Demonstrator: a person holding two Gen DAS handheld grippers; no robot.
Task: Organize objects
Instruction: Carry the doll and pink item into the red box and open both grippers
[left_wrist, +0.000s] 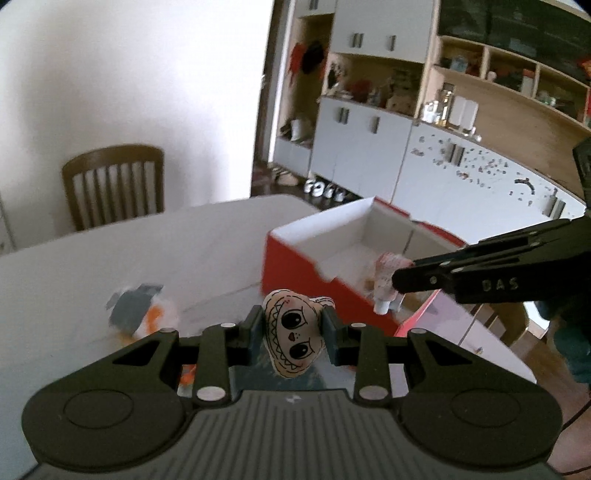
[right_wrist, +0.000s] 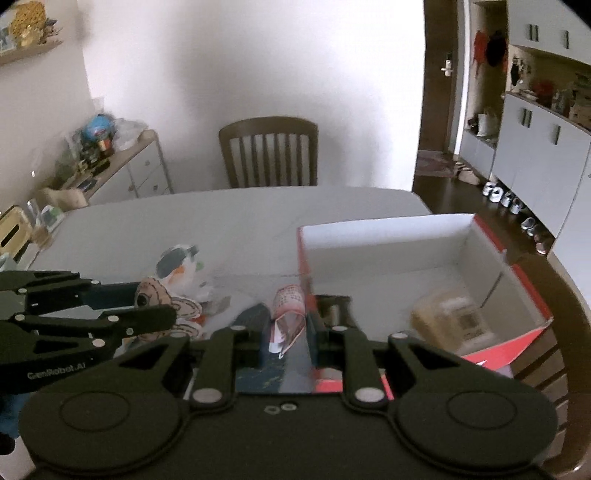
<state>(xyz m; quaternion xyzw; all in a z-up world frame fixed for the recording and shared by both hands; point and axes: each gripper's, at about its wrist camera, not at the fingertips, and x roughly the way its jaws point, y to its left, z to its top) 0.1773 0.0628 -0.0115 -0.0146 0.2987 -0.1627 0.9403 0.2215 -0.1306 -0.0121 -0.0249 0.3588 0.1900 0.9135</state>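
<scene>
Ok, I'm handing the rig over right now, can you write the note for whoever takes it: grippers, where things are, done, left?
Left gripper: shut on the cream face toy, held above the table.
Right gripper: shut on the red-and-white tube, near the near-left corner of the red box.
In the box: one beige item, blurred.
Still on the table: the grey, white and orange plush, left of the box.
Done: one item boxed, two picked up.
Left: drop both held items into the box, then probably fetch the plush.
</scene>
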